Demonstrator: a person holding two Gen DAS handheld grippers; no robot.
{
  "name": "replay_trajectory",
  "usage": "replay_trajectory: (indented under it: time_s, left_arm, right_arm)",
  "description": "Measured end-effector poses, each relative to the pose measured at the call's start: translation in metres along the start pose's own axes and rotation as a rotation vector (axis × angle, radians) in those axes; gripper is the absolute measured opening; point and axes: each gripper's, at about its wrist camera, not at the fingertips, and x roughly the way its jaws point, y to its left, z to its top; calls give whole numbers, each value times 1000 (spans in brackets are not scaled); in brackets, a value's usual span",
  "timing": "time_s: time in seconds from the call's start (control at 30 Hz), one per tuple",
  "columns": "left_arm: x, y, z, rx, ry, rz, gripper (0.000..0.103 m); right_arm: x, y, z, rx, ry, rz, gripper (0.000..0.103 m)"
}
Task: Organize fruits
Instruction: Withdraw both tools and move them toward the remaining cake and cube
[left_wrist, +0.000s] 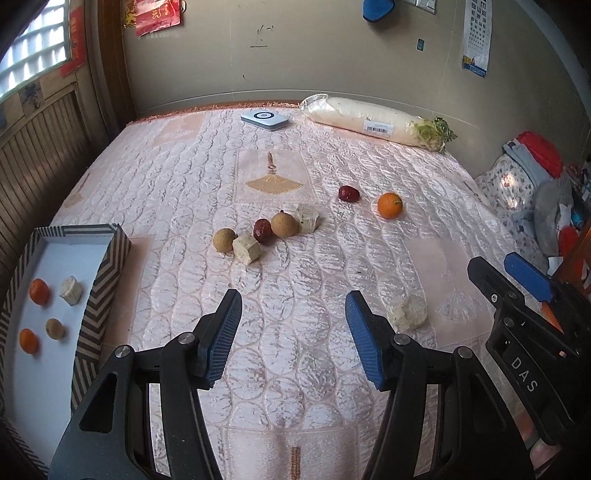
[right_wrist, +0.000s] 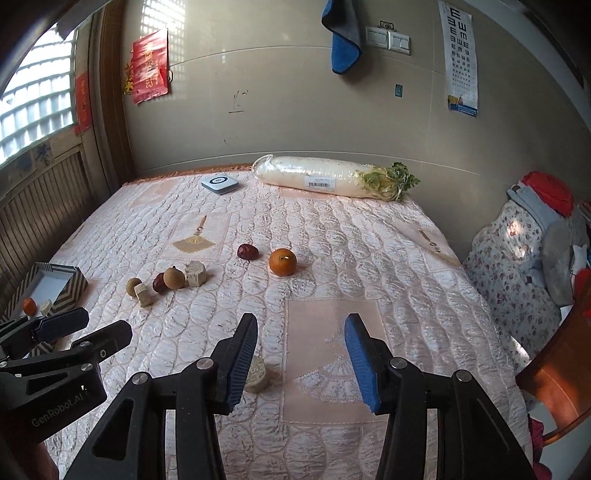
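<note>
Quilted bed (left_wrist: 295, 280) underfoot — pale chunk (right_wrist: 256, 373) just beside the right fingers (right_wrist: 301, 360), outside their gap. Both pairs apart, empty; left fingers (left_wrist: 293, 336) too. Probably light, crumbly — best pinched gently across flat sides, then carried to the box (left_wrist: 107, 273).

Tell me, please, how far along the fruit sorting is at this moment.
Done: the striped box holds four pieces, two of them oranges. In hand: nothing; the left hand-held gripper and right hand-held gripper are both open and empty. Left: the orange, two red fruits, two brown fruits and three pale chunks on the bedspread.
</note>
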Motion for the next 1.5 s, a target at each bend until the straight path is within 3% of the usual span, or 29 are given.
replay_trajectory:
  time_s: [1.3,1.4,1.5]
  left_arm:
    - [17,10,-1,-16,44,3,59]
    - [20,27,0,-38,46,28,59]
    - [25,48,2,-84,64,37,59]
  right_arm:
    - [19,5,-9,-26,55,3,48]
    - [22,0,-10,-25,63,19,48]
    - [24,-8,-14,-7,78,91,47]
